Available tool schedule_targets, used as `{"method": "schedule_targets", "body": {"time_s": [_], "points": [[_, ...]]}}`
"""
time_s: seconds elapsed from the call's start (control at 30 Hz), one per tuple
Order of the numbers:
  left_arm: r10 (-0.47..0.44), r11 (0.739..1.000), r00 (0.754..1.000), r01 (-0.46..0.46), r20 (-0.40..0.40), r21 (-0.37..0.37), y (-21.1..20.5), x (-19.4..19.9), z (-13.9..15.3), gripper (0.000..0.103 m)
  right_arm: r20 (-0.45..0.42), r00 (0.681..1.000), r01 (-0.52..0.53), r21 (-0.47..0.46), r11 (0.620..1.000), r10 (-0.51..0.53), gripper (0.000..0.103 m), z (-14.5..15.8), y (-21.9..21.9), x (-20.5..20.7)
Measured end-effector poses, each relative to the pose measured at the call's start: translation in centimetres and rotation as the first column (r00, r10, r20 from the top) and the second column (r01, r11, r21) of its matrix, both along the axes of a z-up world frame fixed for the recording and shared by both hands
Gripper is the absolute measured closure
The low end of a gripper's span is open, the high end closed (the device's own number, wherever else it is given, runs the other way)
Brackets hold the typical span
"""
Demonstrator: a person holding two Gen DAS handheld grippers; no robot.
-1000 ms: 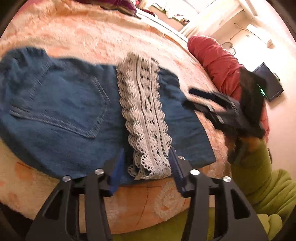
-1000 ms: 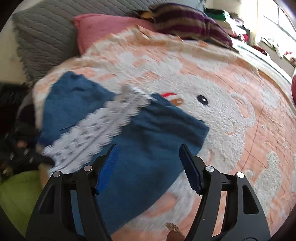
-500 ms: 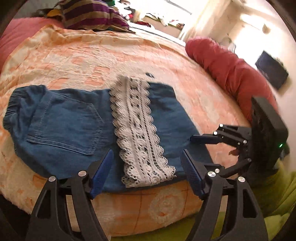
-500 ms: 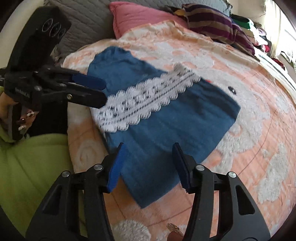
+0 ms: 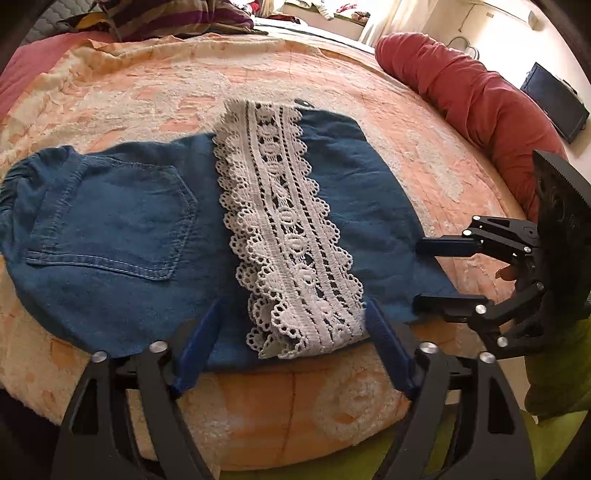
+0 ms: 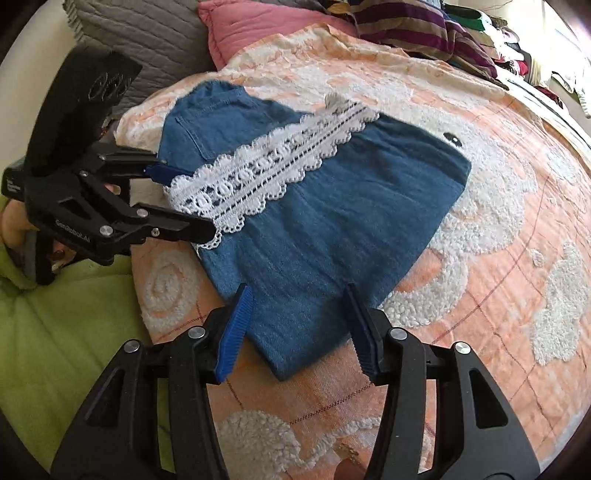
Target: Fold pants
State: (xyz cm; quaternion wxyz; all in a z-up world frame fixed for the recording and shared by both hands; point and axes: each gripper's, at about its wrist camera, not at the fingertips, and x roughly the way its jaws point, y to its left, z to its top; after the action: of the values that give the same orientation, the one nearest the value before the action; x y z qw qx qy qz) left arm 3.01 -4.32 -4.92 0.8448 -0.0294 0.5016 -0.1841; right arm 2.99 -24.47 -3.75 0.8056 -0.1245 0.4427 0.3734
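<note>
Blue denim pants [image 5: 122,229] lie folded flat on the peach blanket [image 5: 258,74], back pocket on the left, with a white lace band [image 5: 291,236] across the middle. My left gripper [image 5: 291,325] hovers at the lace's near end, its jaws opening, with the lace tip between the pads but untouched. In the right wrist view the left gripper [image 6: 188,201] sits at the same lace end [image 6: 266,166]. My right gripper [image 6: 297,295] is over the near corner of the denim [image 6: 332,229], jaws opening, pads clear of the cloth. It also shows on the right as the right gripper [image 5: 419,273].
A red bolster [image 5: 480,99] runs along the bed's far right edge. Striped cloth [image 5: 177,18] is piled at the head. A grey quilted pillow [image 6: 147,33] and a pink pillow [image 6: 266,26] lie beyond the pants. Green bedding [image 6: 55,332] lies below the blanket's near edge.
My left jaws have spread much wider around the lace end. The right gripper has come in beside the left one, down to the pants' near corner.
</note>
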Motion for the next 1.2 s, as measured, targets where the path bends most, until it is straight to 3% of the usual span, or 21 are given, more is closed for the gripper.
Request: {"method": "schedule_targets", "body": {"time_s": [0.13,0.23,0.3,0.57,0.9,1.2], "points": [[0.03,1.0,0.999,-0.03,0.035,-0.009,0.6,-0.3,1.2,0.014,0.025,0.999,0.031,0.02,0.999,-0.032,0.043,1.1,-0.8,0.2],[0.058,0.998,0.996,-0.059,0.068,0.01,1.0,-0.8,2.3,0.005,0.038,0.997,0.069,0.034,0.997,-0.07,0.037,1.8,-1.5,0.6],[0.067,0.997,0.994,-0.07,0.089,0.031,1.1,-1.0,3.0,0.005,0.053,0.994,0.095,0.047,0.994,-0.097,0.026,2.4,-1.9,0.7],[0.109,0.99,0.986,-0.119,0.123,0.079,2.3,-1.4,4.3,0.005,0.102,0.986,0.125,0.065,0.99,-0.132,0.014,4.0,-1.6,1.2],[0.199,0.976,0.973,-0.208,0.118,0.063,5.2,-1.2,4.7,0.005,0.145,0.984,0.087,0.122,0.989,-0.104,0.01,6.5,1.3,2.6],[0.352,0.935,0.929,-0.355,0.113,0.004,10.7,-1.6,5.3,0.005,0.158,0.987,0.024,0.124,0.992,-0.044,0.009,8.1,5.8,4.9]]}}
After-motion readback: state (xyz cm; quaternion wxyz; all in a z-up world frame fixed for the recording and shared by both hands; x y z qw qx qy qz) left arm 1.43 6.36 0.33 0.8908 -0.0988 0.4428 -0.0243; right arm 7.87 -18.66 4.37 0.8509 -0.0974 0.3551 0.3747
